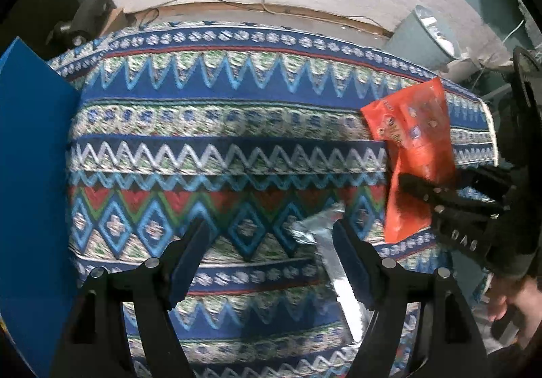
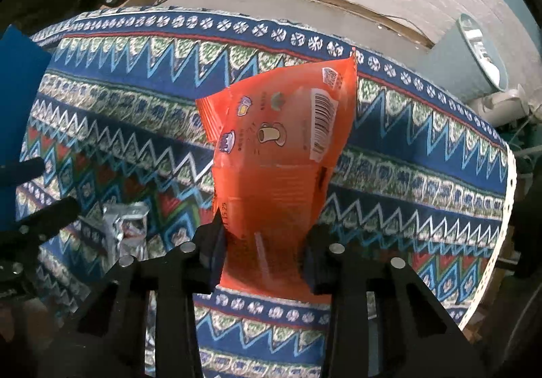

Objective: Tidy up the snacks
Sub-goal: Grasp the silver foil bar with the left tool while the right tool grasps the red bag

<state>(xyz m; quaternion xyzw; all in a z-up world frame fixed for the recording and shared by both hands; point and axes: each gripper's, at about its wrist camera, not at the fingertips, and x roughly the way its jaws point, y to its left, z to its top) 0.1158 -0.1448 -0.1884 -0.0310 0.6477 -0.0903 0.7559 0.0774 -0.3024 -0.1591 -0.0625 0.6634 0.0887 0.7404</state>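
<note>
An orange snack bag point(image 2: 277, 147) stands up between the fingers of my right gripper point(image 2: 267, 259), which is shut on its lower end above the patterned cloth. The bag also shows in the left wrist view point(image 1: 416, 154), with the right gripper point(image 1: 437, 195) on it. My left gripper point(image 1: 271, 256) is open and empty over the cloth. A silver foil snack packet point(image 1: 325, 242) lies on the cloth by its right finger; it also shows in the right wrist view point(image 2: 127, 229).
A blue box wall point(image 1: 30, 174) stands at the table's left edge. The patterned tablecloth point(image 1: 220, 127) covers the table. A grey bin point(image 1: 423, 35) and a wall with sockets lie beyond the far edge.
</note>
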